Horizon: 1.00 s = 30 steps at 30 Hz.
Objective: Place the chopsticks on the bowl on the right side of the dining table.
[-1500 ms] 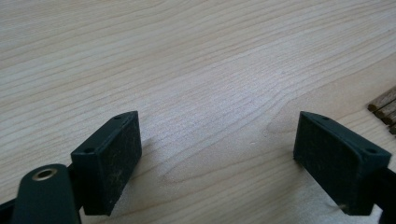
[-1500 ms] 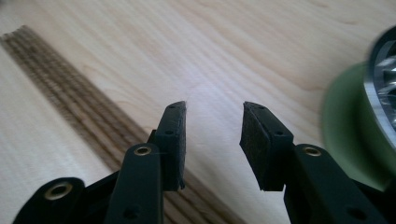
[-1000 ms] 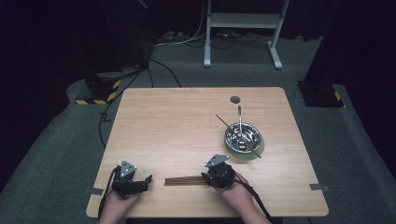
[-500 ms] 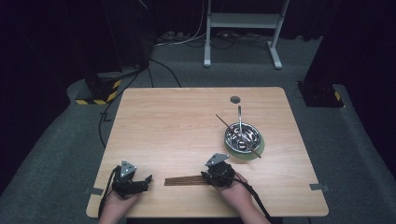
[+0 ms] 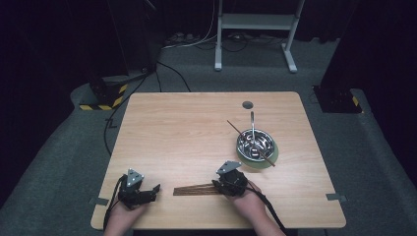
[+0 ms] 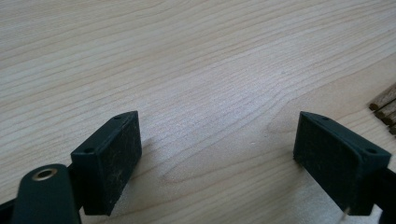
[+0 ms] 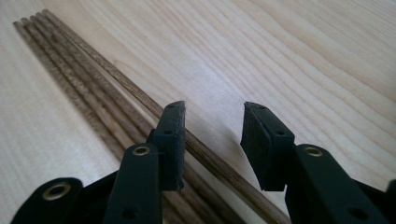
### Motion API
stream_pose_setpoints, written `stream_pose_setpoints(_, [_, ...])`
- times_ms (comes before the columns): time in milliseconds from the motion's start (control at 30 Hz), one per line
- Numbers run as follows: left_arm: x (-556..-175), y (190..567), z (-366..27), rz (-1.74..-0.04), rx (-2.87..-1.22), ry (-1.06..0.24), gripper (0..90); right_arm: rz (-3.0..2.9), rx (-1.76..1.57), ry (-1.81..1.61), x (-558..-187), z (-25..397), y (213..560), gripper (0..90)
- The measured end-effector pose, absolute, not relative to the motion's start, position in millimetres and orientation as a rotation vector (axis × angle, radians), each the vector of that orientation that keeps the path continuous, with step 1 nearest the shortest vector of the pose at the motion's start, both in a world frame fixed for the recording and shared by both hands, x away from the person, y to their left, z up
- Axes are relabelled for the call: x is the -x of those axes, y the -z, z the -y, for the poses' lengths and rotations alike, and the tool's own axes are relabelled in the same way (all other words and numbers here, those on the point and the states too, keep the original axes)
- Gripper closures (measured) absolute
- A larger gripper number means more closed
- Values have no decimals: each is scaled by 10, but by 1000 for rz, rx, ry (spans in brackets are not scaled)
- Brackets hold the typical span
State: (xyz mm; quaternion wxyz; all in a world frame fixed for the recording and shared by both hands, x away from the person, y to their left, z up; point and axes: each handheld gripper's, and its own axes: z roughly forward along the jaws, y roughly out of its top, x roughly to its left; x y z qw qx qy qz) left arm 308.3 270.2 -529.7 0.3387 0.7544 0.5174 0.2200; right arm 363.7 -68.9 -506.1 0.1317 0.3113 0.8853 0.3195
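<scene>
Chopsticks [image 5: 196, 190] lie flat on table [image 5: 196, 132]; my right gripper [image 7: 212, 140] fingers apart, straddling one stick; left gripper [image 6: 217, 158] fingers wide apart, just beside chopsticks' tips.

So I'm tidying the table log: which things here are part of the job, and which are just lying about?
In the job:
- bundle of dark brown wooden chopsticks
- right tongs, open over one stick
- shiny steel bowl on a green plate, already holding a stick

Lying about:
- left tongs, open over bare wooden table
- white metal stand
- floor cables
</scene>
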Motion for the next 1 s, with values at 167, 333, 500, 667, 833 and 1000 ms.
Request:
stream_pose_setpoints(167, [-3085,5295,-2707,-1342,-1971,-576,150,-2561,-957,-947,-3748,709,5068,594])
stream_pose_setpoints(333, [-3086,5296,-2707,-1342,-1969,-574,151,-2571,-922,-950,-3746,688,5058,614])
stream_pose_setpoints(500, [-3085,5297,-2704,-1345,-1964,-571,151,-2597,-845,-930,-3717,611,5048,662])
stream_pose_setpoints(667, [-3086,5297,-2705,-1343,-1966,-572,150,-2602,-855,-931,-3763,569,5058,699])
stream_pose_setpoints(833, [-3086,5297,-2708,-1340,-1968,-569,151,-2606,-853,-928,-3802,552,5058,709])
stream_pose_setpoints(1000, [-3086,5297,-2707,-1340,-1967,-570,150,-2592,-860,-931,-3868,530,5066,710])
